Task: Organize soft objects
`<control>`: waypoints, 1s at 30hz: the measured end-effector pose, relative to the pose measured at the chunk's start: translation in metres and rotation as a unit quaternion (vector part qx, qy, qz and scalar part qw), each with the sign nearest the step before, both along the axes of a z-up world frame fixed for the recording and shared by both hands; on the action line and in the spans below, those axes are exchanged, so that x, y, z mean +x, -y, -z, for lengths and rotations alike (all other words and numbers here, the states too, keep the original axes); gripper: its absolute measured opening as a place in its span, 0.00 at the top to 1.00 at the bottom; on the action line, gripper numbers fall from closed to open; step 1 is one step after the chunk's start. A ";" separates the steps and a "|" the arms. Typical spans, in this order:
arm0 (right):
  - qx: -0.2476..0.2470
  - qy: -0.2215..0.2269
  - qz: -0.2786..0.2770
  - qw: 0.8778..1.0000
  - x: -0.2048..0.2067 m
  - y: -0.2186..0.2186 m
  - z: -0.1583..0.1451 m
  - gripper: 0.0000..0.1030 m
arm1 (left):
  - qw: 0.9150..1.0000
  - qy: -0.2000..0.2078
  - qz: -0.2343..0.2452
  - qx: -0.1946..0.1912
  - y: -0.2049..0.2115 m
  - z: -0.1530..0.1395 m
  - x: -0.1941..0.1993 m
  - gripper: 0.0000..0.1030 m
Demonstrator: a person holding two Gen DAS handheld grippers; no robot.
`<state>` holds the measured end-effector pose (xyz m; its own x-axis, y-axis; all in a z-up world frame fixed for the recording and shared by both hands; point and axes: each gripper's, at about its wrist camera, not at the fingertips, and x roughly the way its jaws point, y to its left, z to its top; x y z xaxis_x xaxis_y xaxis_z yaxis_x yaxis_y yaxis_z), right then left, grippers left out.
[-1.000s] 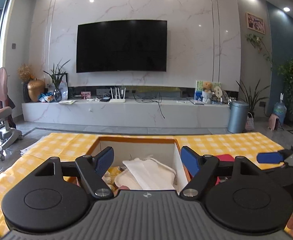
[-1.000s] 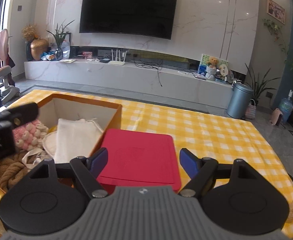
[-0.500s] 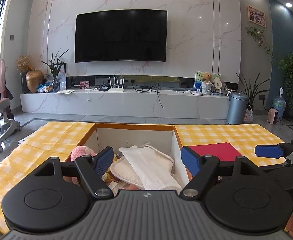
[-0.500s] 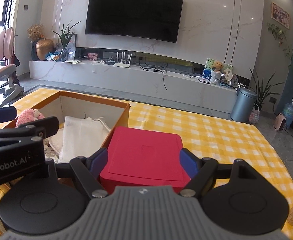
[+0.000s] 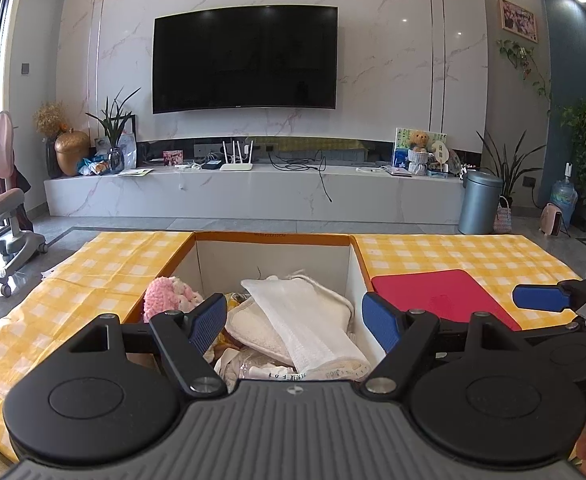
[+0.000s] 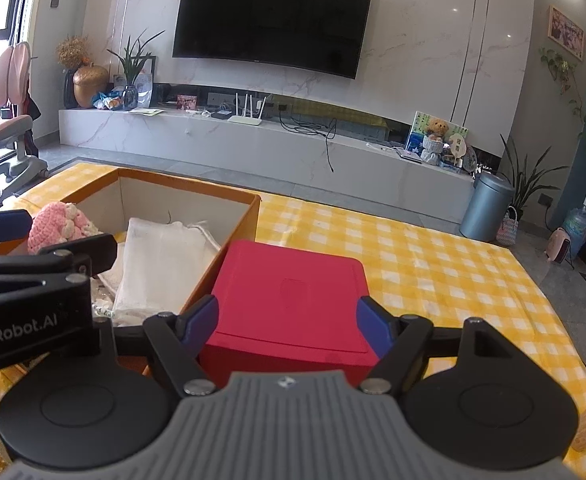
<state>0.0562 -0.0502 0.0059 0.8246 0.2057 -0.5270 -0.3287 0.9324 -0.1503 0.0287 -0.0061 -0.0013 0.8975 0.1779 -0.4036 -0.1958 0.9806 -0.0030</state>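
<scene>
1. Blue-padded and spread wide, our left tool hangs empty over the near end of the orange box, probably lined up to reach in.
2. Our right tool is likewise parted and grips nothing; its fingers straddle the near edge of the red box, though we cannot tell whether they touch it.
3. Inside the orange box we count one white mesh bag lying across a cream pad, and one pink knitted toy against the left wall; other pieces beneath are too hidden to count.
4. One red box sits closed, just beside the orange box's right wall, likely as the next container.
5. Both boxes rest on the desk under a yellow checked cloth.
6. Beyond, a television hangs on the marble wall.
</scene>
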 end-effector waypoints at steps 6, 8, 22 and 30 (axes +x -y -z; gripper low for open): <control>-0.003 -0.002 0.001 1.000 0.000 -0.001 0.001 0.27 | 1.000 -0.005 -0.002 -0.001 0.000 0.001 0.000 0.12; -0.005 -0.003 0.002 1.000 0.001 -0.002 0.002 0.27 | 1.000 -0.005 -0.005 -0.002 0.000 0.001 0.000 0.12; -0.005 -0.007 0.004 1.000 0.003 -0.002 0.004 0.27 | 1.000 -0.004 -0.009 -0.001 -0.001 0.001 0.000 0.12; -0.014 -0.010 0.004 1.000 0.004 -0.003 0.008 0.27 | 1.000 -0.010 -0.012 0.014 0.001 0.003 0.002 0.12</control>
<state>0.0606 -0.0468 -0.0021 0.8151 0.1840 -0.5494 -0.3239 0.9309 -0.1688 0.0309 -0.0073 -0.0045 0.8849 0.2098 -0.4159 -0.2181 0.9755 0.0280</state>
